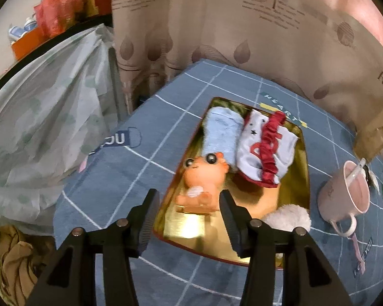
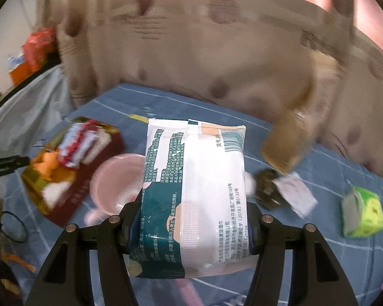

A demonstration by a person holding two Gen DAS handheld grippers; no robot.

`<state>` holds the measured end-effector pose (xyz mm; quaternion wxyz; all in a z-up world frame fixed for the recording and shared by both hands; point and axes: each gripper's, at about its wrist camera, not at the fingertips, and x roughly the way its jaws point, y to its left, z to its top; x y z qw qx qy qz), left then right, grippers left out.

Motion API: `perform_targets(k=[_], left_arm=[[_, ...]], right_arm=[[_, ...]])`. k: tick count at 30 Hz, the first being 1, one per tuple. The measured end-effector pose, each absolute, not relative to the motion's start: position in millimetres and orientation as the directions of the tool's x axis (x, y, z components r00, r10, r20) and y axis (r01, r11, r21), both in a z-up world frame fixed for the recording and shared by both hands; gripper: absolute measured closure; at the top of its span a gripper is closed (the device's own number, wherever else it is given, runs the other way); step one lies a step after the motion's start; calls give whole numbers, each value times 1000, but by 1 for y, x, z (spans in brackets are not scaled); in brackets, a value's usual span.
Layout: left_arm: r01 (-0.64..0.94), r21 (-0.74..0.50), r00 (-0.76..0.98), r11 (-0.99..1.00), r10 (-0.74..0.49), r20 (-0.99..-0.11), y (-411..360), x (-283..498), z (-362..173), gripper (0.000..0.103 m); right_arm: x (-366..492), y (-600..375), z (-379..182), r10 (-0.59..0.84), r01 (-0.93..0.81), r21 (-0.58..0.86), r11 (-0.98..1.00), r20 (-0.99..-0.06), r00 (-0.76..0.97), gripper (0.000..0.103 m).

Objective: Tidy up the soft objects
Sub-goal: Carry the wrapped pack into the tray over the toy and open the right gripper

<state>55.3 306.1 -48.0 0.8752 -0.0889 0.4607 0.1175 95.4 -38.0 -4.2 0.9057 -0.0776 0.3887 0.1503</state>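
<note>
A gold-lined box (image 1: 297,191) with a red rim lies on the blue checked cloth. In it lie a rolled light-blue towel (image 1: 223,135), a white cloth with a red ruffle (image 1: 265,148), an orange plush toy (image 1: 204,176) and a white fluffy item (image 1: 288,216). My left gripper (image 1: 189,216) is open and empty just above the box's near end, behind the plush toy. My right gripper (image 2: 194,219) is shut on a white and teal wet-wipes pack (image 2: 194,191), held above the cloth. The box also shows in the right wrist view (image 2: 63,201), blurred, at the left.
A pink mug (image 1: 344,191) with a spoon stands right of the box; it also shows in the right wrist view (image 2: 115,183). A green tissue pack (image 2: 362,211), a small white sachet (image 2: 296,196), a dark object (image 2: 266,188) and a brown paper bag (image 2: 286,145) lie at the right. A curtain hangs behind.
</note>
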Motion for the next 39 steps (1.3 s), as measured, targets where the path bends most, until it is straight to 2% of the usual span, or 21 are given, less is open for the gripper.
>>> perform_targets(k=[9, 18, 29, 39], left_arm=[[-348, -52, 548, 936, 158, -821, 330, 47, -40, 52], [-392, -76, 559, 917, 172, -811, 350, 40, -33, 51], [-408, -90, 558, 909, 169, -813, 361, 39, -33, 51], [-411, -95, 551, 907, 163, -819, 363, 39, -35, 51]], right_arm=[[91, 66, -3, 348, -519, -9, 855, -733, 585, 46], [80, 148, -33, 389, -647, -14, 762, -790, 474, 46], [86, 197, -72, 351, -667, -11, 745, -843, 407, 46], [107, 219, -86, 347, -633, -9, 774, -830, 436, 46]])
